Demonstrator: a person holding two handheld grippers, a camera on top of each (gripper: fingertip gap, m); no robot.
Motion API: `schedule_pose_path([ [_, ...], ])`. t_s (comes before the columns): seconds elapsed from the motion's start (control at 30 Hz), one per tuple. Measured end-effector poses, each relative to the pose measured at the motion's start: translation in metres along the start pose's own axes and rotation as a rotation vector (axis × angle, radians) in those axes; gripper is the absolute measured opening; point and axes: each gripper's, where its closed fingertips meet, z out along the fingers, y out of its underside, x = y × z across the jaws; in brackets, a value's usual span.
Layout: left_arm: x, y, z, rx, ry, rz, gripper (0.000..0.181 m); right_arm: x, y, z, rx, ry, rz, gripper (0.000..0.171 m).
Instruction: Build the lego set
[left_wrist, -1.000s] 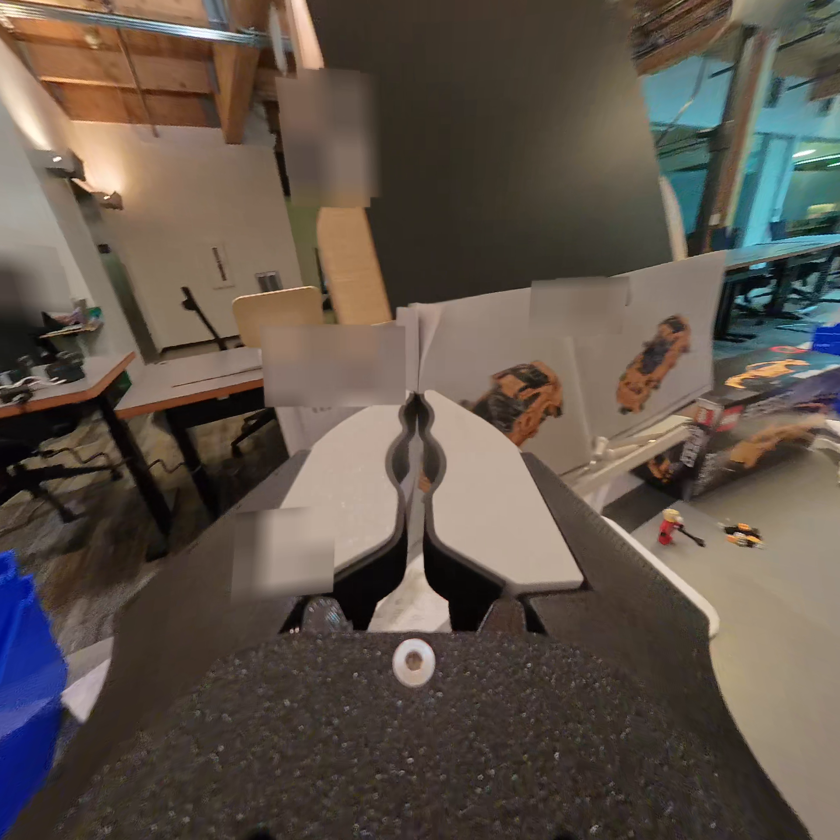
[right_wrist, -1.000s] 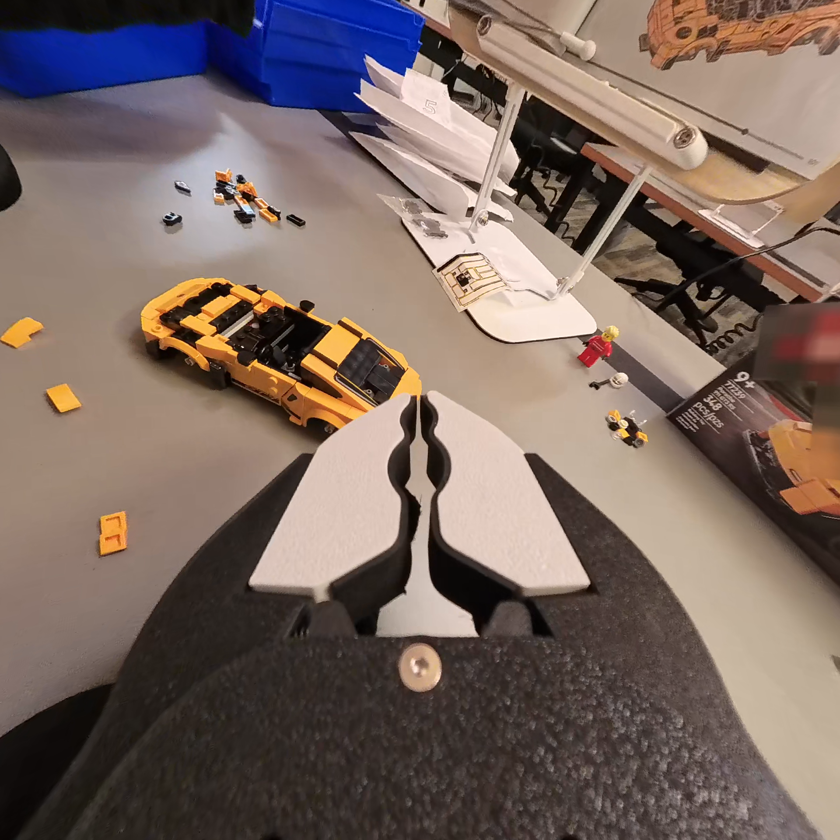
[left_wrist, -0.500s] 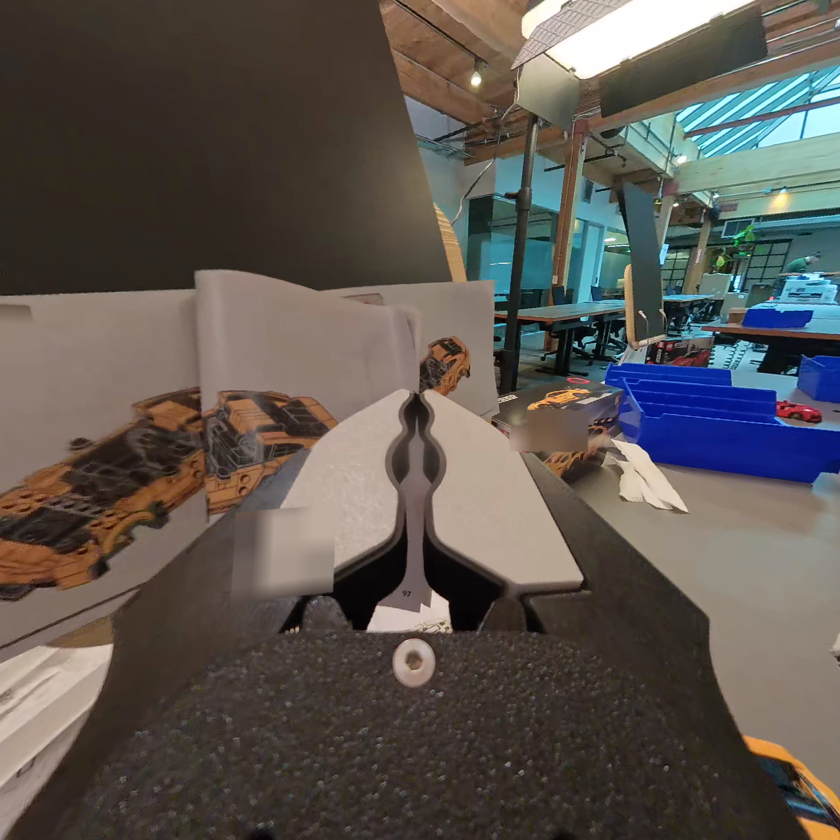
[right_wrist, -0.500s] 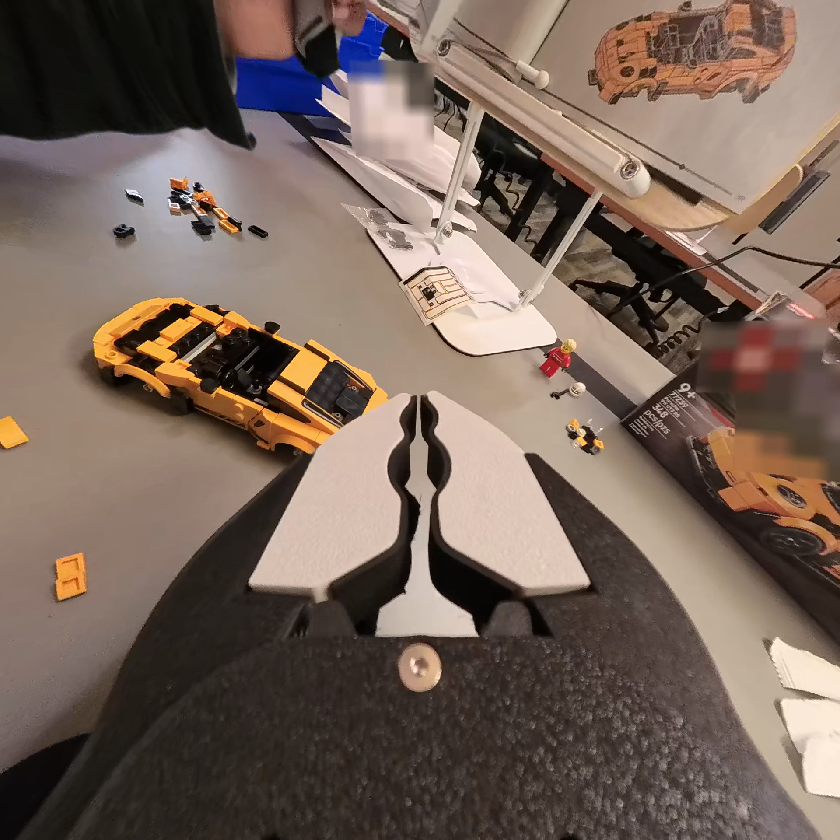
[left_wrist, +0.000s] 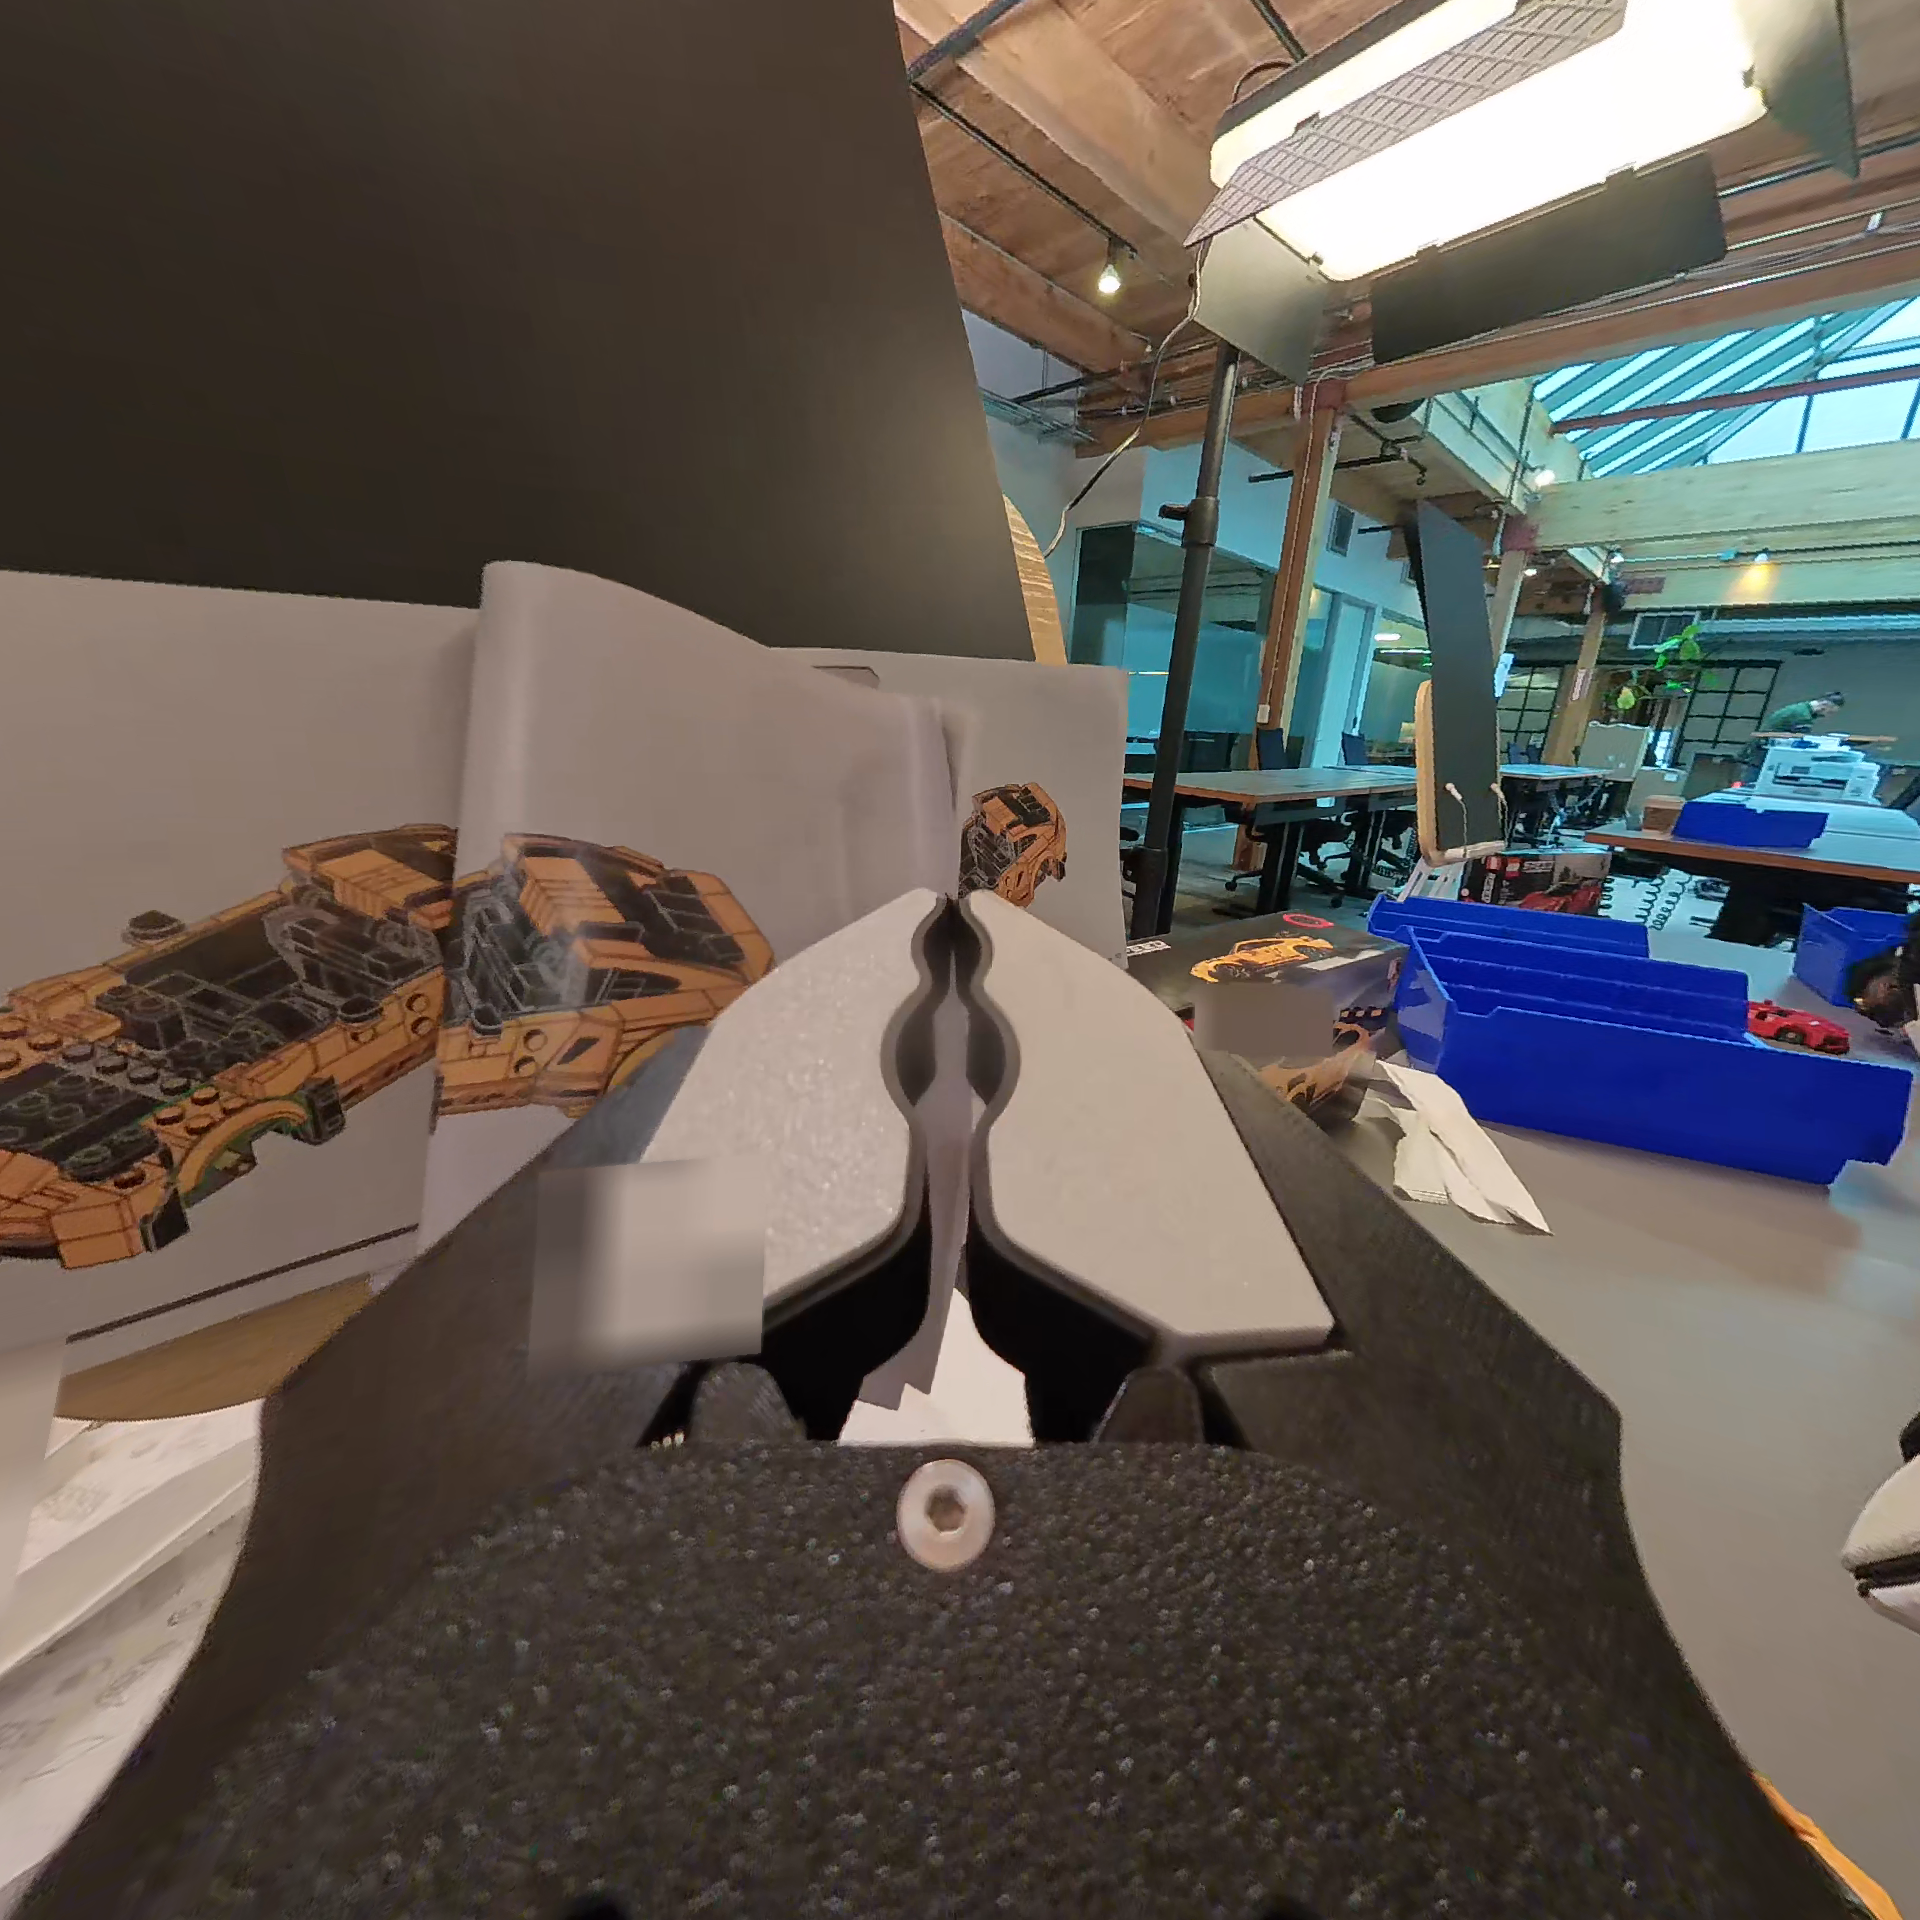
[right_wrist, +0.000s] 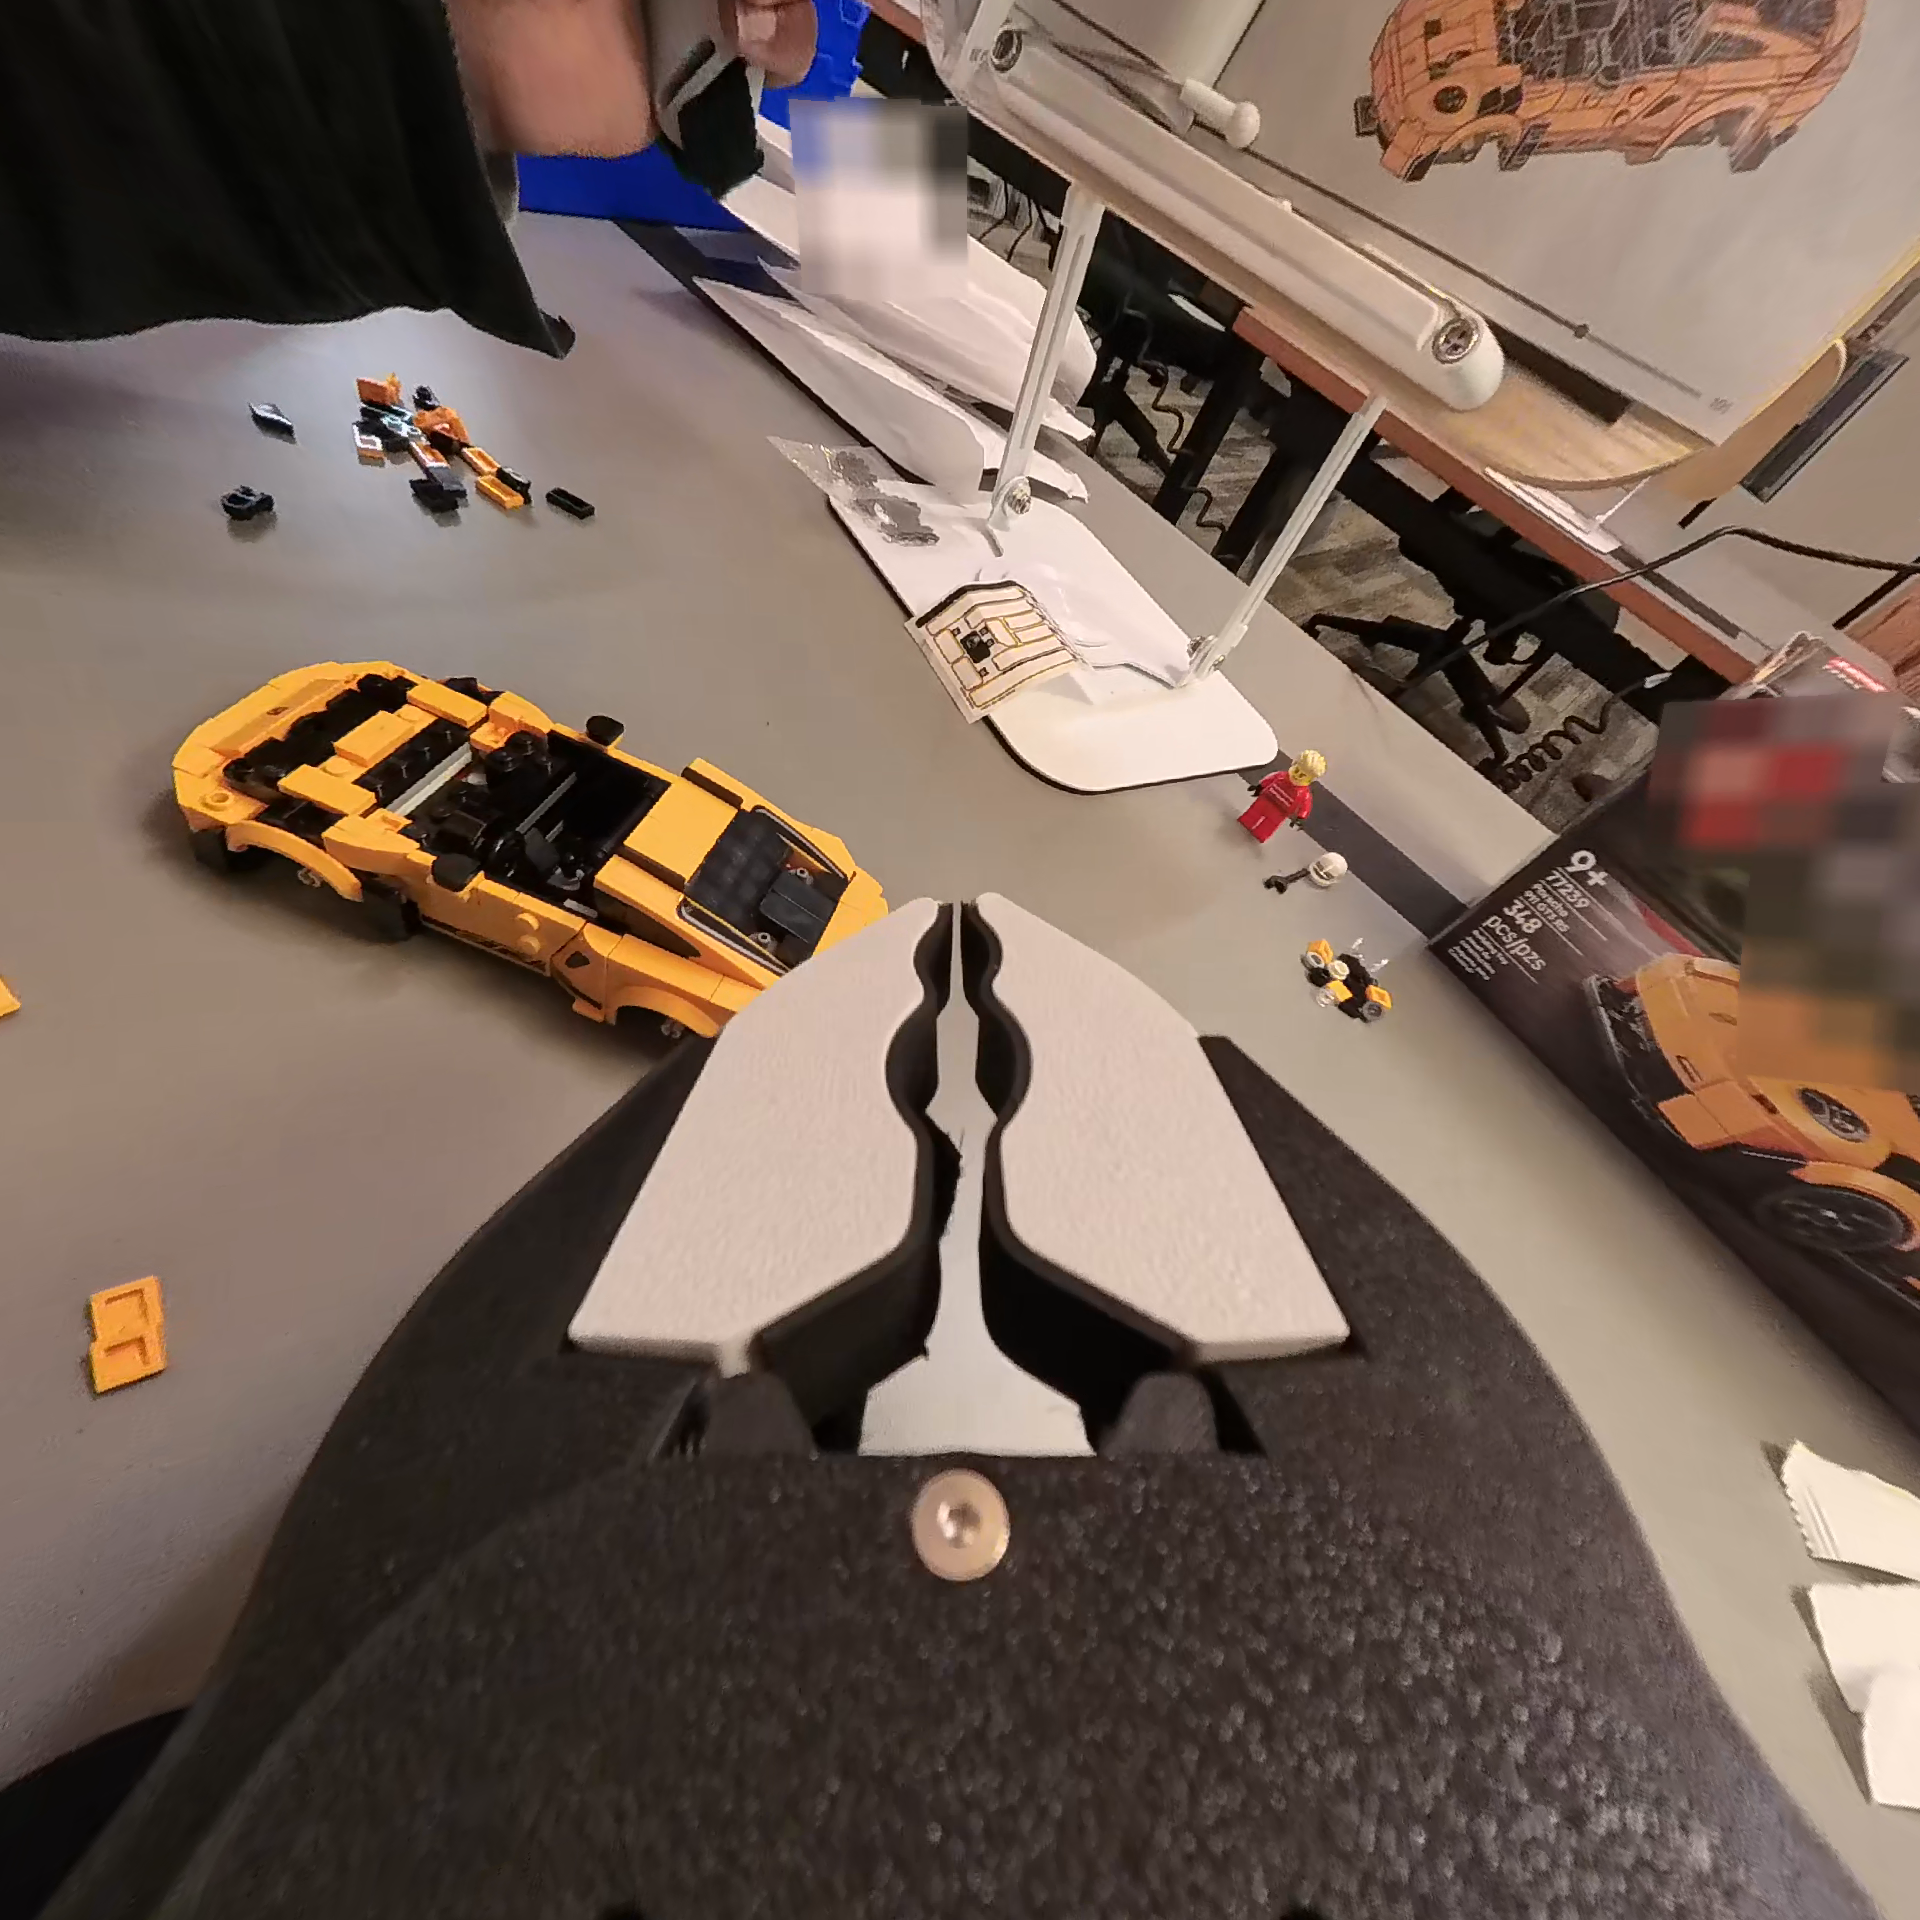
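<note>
We are looking at the yellow car (right_wrist: 499, 831) lying on the grey table (right_wrist: 675, 623), just left of our right gripper (right_wrist: 958, 914), whose fingers are pressing together on nothing. Beyond the car, loose pieces (right_wrist: 426, 447) are lying scattered; right of it a minifigure (right_wrist: 1283, 795) and the box (right_wrist: 1704, 1049) are sitting. Our left gripper (left_wrist: 954, 912) is pinching a manual page (left_wrist: 665, 790), fingers closed.

Looks like a big open-plan office or lab in a converted warehouse: exposed wood beams (left_wrist: 1039, 156), hanging light panel (left_wrist: 1455, 135), rows of desks with office chairs (left_wrist: 1299, 800), skylights (left_wrist: 1714, 395), blue parts bins (left_wrist: 1621, 1029) on the grey bench (left_wrist: 1662, 1351).
</note>
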Motion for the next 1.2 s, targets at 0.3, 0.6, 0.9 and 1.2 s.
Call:
schedule_pose_path([
  [0.3,0.003,0.002,0.001,-0.007,0.016,-0.011,0.0,-0.001,0.003,0.002,-0.006,-0.003,0.004,0.001],
  [0.6,0.006,0.007,0.004,-0.019,0.028,-0.015,0.0,-0.001,0.003,0.003,-0.012,0.002,0.014,0.001],
  [0.9,0.016,0.01,0.009,-0.026,0.058,-0.025,0.0,0.003,0.004,0.004,-0.012,0.019,0.025,0.001],
  [1.2,0.022,0.013,0.009,-0.031,0.073,-0.032,0.0,0.009,-0.005,0.003,0.024,0.024,0.095,0.003],
])
